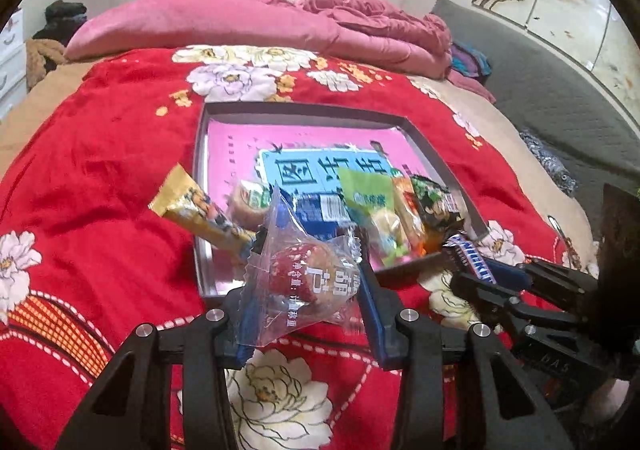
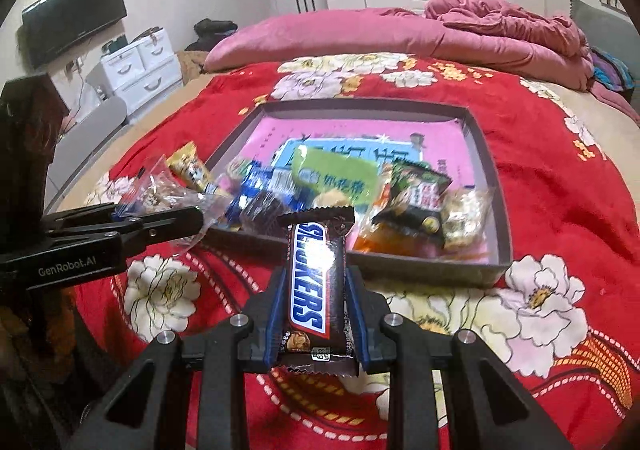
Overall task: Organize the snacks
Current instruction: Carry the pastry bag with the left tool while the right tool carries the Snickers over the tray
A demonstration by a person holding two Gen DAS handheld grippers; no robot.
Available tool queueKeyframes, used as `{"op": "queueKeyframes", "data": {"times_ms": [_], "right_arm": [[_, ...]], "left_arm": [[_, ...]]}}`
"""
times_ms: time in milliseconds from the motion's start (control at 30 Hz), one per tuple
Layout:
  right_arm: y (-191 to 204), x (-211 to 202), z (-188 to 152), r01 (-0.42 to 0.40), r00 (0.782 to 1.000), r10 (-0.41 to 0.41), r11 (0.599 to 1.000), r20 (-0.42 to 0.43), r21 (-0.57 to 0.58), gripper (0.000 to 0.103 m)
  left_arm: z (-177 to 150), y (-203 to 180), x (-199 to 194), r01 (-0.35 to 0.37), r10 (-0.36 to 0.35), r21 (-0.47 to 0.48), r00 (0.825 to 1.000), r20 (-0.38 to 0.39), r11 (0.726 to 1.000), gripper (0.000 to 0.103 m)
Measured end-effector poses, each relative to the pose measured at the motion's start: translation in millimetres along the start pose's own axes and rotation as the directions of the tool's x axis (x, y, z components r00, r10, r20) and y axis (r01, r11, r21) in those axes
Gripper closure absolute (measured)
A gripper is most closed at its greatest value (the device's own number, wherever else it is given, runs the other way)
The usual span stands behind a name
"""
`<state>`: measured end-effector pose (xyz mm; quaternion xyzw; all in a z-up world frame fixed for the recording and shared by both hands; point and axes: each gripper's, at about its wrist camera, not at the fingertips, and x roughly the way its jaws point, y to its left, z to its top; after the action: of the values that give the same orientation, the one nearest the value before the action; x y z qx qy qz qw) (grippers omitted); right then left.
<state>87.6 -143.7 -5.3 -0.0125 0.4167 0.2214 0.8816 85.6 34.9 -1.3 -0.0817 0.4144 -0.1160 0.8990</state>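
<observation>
Snack packets (image 2: 416,202) in grey tray (image 2: 490,154)

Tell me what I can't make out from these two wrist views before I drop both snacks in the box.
- Left wrist view: the clear-wrapped snack in the left gripper hides the box's near-left floor.
- Right wrist view: the Snickers bar in the right gripper covers the near wall's middle.
- Both views: the piled snacks are blurred; labels unreadable.

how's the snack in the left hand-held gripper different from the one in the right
The clear-wrapped red snack is round and see-through; the Snickers bar is long, flat, and opaque brown. Both are clamped between blue pads, the left hand-held gripper and the right hand-held gripper short of the tray.
</observation>
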Motion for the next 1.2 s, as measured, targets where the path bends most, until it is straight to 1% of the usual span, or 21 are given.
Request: {"op": "queueKeyframes", "data": {"times_ms": [233, 467, 867, 1200], "right_arm": [[-12, -4, 13, 0.015, 0.999, -0.017, 0.999, 0.035, 0.039, 0.074], [-16, 2, 25, 0.016, 0.999, -0.019, 0.999, 0.05, 0.05, 0.074], [-17, 17, 45, 0.029, 0.997, -0.033, 0.997, 0.064, 0.066, 0.074], [-17, 30, 49, 0.024, 0.998, -0.029, 0.997, 0.062, 0.067, 0.074]], "left_arm": [[4, 5, 4, -0.007, 0.007, -0.005, 1.0, 0.004, 1.0, 0.058], [14, 10, 17, -0.017, 0.017, -0.019, 1.0, 0.008, 1.0, 0.058], [20, 13, 34, -0.03, 0.03, -0.023, 1.0, 0.004, 0.999, 0.058], [20, 11, 42, -0.036, 0.036, -0.014, 0.999, -0.001, 0.999, 0.058]]}}
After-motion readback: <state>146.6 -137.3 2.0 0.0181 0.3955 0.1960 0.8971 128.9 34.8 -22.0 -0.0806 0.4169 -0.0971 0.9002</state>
